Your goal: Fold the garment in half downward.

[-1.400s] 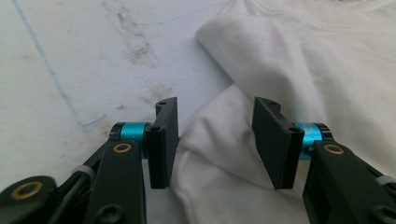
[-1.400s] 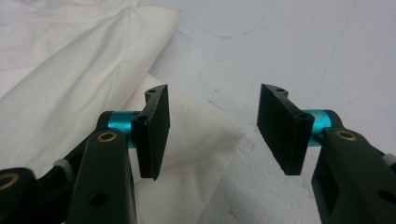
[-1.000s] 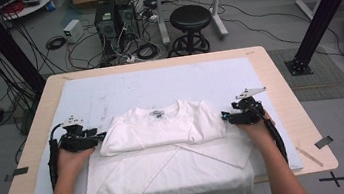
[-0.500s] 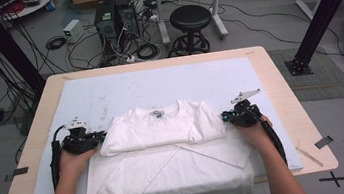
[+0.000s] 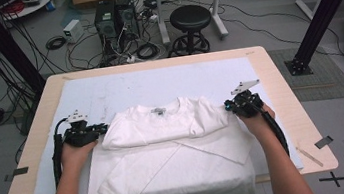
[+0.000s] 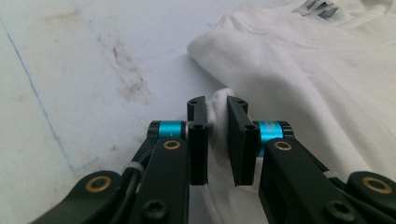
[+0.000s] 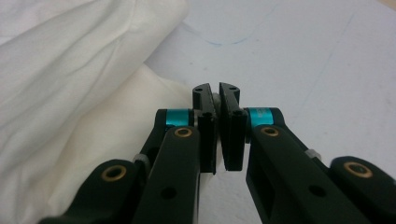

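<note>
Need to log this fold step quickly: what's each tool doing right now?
Left tool: closed on the white T-shirt, at its edge.
Right tool: closed, a thin bit of the shirt's edge between the jaws.

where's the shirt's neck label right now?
High view: the neck label sits inside the collar at the far edge of the white T-shirt, mid-table, between the left gripper and right gripper.

Both forearms reach in over the table's near edge. The left gripper (image 5: 95,131) is pinched together near the left edge, the right gripper (image 5: 231,105) likewise near the right.
</note>
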A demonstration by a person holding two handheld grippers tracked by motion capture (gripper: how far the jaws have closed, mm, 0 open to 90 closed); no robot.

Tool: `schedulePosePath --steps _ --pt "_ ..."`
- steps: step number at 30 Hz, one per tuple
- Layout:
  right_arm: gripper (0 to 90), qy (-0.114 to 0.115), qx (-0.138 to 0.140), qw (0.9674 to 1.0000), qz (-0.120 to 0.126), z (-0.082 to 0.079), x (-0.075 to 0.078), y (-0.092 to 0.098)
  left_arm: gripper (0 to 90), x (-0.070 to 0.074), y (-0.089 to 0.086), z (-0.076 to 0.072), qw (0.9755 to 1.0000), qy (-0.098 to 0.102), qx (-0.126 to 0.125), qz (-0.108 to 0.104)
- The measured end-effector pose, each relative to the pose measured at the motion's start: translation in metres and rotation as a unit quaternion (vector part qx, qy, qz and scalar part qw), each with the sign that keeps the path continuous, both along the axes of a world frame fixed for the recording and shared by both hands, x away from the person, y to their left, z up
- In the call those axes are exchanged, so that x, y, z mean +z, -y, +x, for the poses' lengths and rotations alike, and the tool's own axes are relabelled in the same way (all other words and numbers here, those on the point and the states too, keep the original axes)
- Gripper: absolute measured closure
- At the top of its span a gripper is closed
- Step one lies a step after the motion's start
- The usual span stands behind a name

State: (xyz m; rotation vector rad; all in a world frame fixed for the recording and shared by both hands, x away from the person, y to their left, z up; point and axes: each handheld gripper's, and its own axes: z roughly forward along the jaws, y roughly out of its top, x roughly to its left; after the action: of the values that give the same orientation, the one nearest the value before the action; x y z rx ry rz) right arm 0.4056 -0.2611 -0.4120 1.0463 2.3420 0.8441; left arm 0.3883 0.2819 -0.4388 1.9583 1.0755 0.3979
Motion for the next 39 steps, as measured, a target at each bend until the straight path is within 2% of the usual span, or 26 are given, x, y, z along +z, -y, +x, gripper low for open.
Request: schedulePosePath --steps 1,2,4,6,7,9,11,14,16,18,19,22,24,25,27,30,33,34,35,36,39 --pt "87.8 0.0 -0.004 1.0 0.0 0.001 0.002 0.001 79.4 0.002 0.003 0.003 1.0 -0.001 0.0 0.001" --pt "87.8 0.002 -0.006 1.0 0.0 0.003 0.003 0.002 79.4 0.002 0.005 0.005 1.0 0.006 0.002 -0.001" --pt "87.8 0.002 -0.012 0.9999 -0.001 0.006 0.005 0.005 79.4 0.004 0.008 0.012 1.0 0.0 0.004 -0.003" --pt "87.9 0.003 -0.017 0.9998 -0.002 0.01 0.007 0.008 79.4 0.007 0.014 0.018 1.0 0.003 0.004 0.001" --pt "87.8 0.005 -0.021 0.9998 -0.004 0.012 0.008 0.01 79.4 0.008 0.016 0.02 0.9999 0.011 0.008 -0.007" --pt "87.8 0.007 -0.027 0.9996 -0.007 0.016 0.012 0.013 79.4 0.011 0.02 0.028 0.9999 0.006 0.009 -0.006" --pt "87.8 0.01 -0.034 0.9993 -0.011 0.021 0.016 0.014 79.4 0.015 0.026 0.034 0.9998 0.016 0.011 -0.007" --pt "87.7 0.016 -0.041 0.9989 -0.015 0.027 0.02 0.015 79.4 0.016 0.03 0.04 0.9998 0.009 0.016 -0.001" --pt "87.3 0.006 -0.042 0.999 -0.011 0.028 0.016 0.015 79.1 0.012 0.03 0.042 0.9998 0.0 0.018 -0.007" --pt "85.6 -0.016 -0.043 0.999 -0.001 0.029 0.006 0.016 78.8 0.005 0.027 0.041 0.9997 -0.005 0.019 -0.015" --pt "82.6 -0.026 -0.041 0.9988 0.007 0.03 -0.001 0.017 78.5 0.002 0.025 0.04 0.9995 -0.008 0.019 -0.024" --pt "59.2 -0.043 -0.055 0.9971 0.03 0.029 -0.016 0.024 77.7 -0.007 0.022 0.037 0.999 -0.02 0.018 -0.034" --pt "47.4 -0.064 -0.066 0.9944 0.053 0.031 -0.022 0.03 77.5 -0.01 0.021 0.037 0.9987 -0.023 0.02 -0.042" --pt "43.8 -0.071 -0.071 0.9936 0.051 0.031 -0.024 0.031 77.4 -0.01 0.021 0.037 0.9986 -0.025 0.019 -0.042" --pt "43.1 -0.084 -0.077 0.9921 0.054 0.03 -0.027 0.032 77.3 -0.01 0.022 0.037 0.9987 -0.026 0.018 -0.04" --pt "47.2 -0.087 -0.086 0.9907 0.058 0.027 -0.027 0.032 77.2 -0.012 0.022 0.037 0.9985 -0.028 0.019 -0.042" --pt "65.1 -0.096 -0.085 0.9891 0.074 0.022 -0.026 0.032 77.3 -0.013 0.023 0.036 0.9987 -0.03 0.017 -0.037" --pt "65.1 -0.096 -0.085 0.9891 0.074 0.022 -0.026 0.032 77.3 -0.013 0.023 0.036 0.9987 -0.03 0.017 -0.037" --pt "75.0 -0.101 -0.077 0.9883 0.085 0.02 -0.026 0.033 77.3 -0.013 0.023 0.036 0.9987 -0.029 0.018 -0.037" --pt "82.0 -0.095 -0.066 0.9897 0.085 0.017 -0.027 0.03 77.3 -0.013 0.023 0.036 0.9987 -0.029 0.018 -0.037" --pt "84.4 -0.075 -0.061 0.9935 0.06 0.017 -0.025 0.026 78.0 -0.012 0.024 0.036 0.9991 -0.024 0.017 -0.03"
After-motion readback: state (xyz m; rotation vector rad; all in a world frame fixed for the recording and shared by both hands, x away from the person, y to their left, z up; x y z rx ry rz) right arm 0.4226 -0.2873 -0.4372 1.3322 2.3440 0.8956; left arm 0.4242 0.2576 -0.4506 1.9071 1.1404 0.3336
